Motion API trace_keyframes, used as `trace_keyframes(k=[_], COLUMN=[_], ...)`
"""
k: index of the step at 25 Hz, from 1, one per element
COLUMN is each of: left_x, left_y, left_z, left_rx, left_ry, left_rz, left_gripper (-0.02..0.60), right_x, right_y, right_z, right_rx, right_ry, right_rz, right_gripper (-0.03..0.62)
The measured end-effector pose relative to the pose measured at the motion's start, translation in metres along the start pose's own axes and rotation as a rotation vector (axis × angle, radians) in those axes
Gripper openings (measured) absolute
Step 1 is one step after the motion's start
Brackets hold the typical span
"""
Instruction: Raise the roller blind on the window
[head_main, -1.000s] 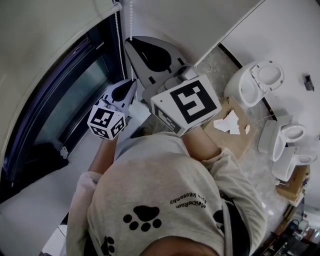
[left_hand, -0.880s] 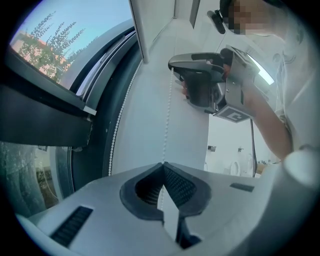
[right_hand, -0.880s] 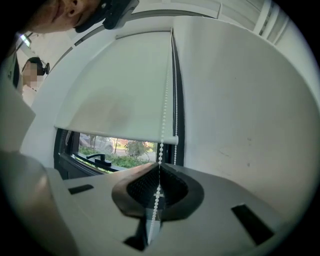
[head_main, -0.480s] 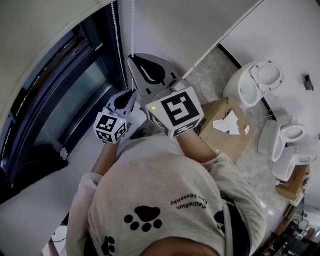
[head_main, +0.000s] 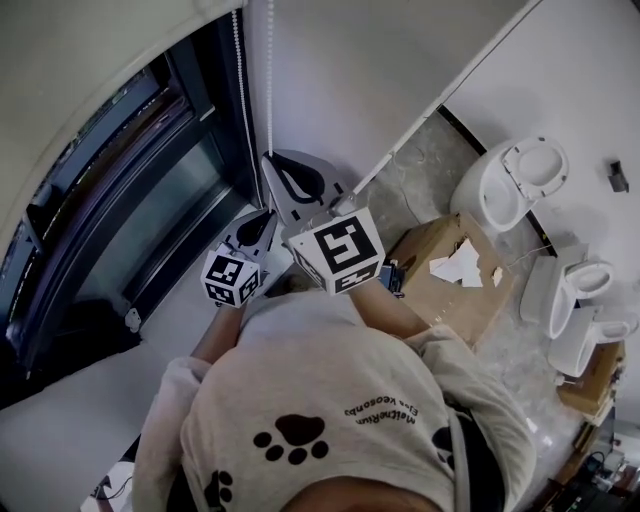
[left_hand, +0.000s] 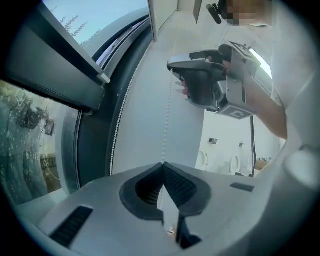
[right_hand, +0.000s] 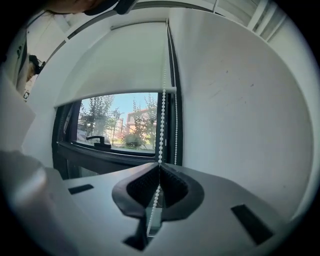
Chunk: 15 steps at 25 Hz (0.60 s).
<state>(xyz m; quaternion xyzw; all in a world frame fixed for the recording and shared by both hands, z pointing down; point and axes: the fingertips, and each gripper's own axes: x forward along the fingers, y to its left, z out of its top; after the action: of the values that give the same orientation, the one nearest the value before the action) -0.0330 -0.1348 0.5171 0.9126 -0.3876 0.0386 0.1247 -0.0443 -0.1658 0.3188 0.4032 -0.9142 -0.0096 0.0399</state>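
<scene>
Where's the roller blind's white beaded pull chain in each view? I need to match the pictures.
Head view: the white beaded pull chain hangs at top centre, against the white wall.
Left gripper view: centre, running down into the left gripper, shut on it.
Right gripper view: centre, running down into the right gripper, shut on it.
Shared landmark: the dark window frame, beside the chain in all three.

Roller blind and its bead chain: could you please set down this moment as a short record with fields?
roller blind: partly raised, lower edge part way down the window
bead chain: two strands hanging at the window's right side
left gripper: shut on the bead chain
right gripper: shut on the bead chain, higher than the left gripper
floor: open cardboard box, toilet bowls
</scene>
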Motion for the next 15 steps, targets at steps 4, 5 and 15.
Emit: trace_keyframes(k=[4,5,15], left_x=[0.001,0.001,-0.008], left_y=[-0.001,-0.001,-0.016], left_z=[-0.001,-0.003,0.020], left_rx=[0.006,0.007,-0.039], left_ry=[0.002,0.007,0.030], left_rz=[0.000,-0.001,-0.086], left_gripper=[0.009,0.009,0.137], right_x=[-0.001,0.000,0.000], right_y=[0.002,0.001,-0.006], right_z=[-0.004,-0.006,-0.017], right_rx=[0.009,0.010,0.008], right_ry=[0.005,0.008,0.037], right_rz=[0.006,0.005,-0.006], right_gripper=[0.009,0.009,0.009])
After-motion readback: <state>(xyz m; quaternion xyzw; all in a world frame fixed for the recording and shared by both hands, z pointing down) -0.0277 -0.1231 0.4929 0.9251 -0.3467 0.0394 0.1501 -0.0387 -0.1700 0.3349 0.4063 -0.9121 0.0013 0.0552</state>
